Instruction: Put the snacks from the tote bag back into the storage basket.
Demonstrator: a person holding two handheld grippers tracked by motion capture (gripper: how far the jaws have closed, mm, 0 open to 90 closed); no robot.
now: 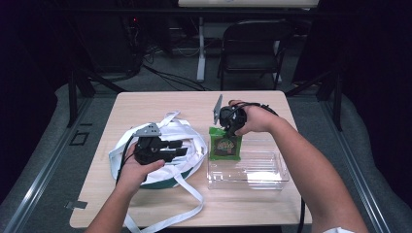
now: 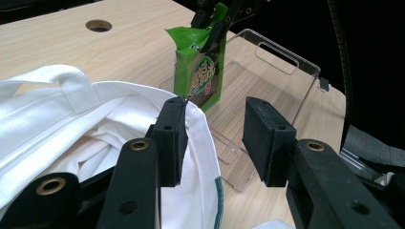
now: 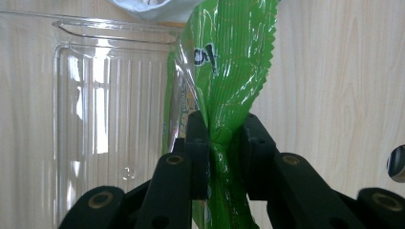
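The right gripper (image 1: 228,127) pinches the crimped top edge of a green snack packet (image 1: 225,145), which hangs long axis upright over the left end of the clear plastic bin (image 1: 262,177). The bin lies directly below the packet. The left gripper (image 1: 180,148), jaws spread and empty, rests at the white tote bag's (image 1: 167,131) rim, just left of the bin.

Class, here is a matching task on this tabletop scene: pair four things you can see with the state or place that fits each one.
Things:
1. green packet
2. clear plastic bin
3. white bag
4. left gripper

States:
A. open, over white cloth
B. pinched at its top by the right gripper
C. lies with straps spread across the table
D. see-through, nothing lying on its floor

Pairs: 1-B, 2-D, 3-C, 4-A
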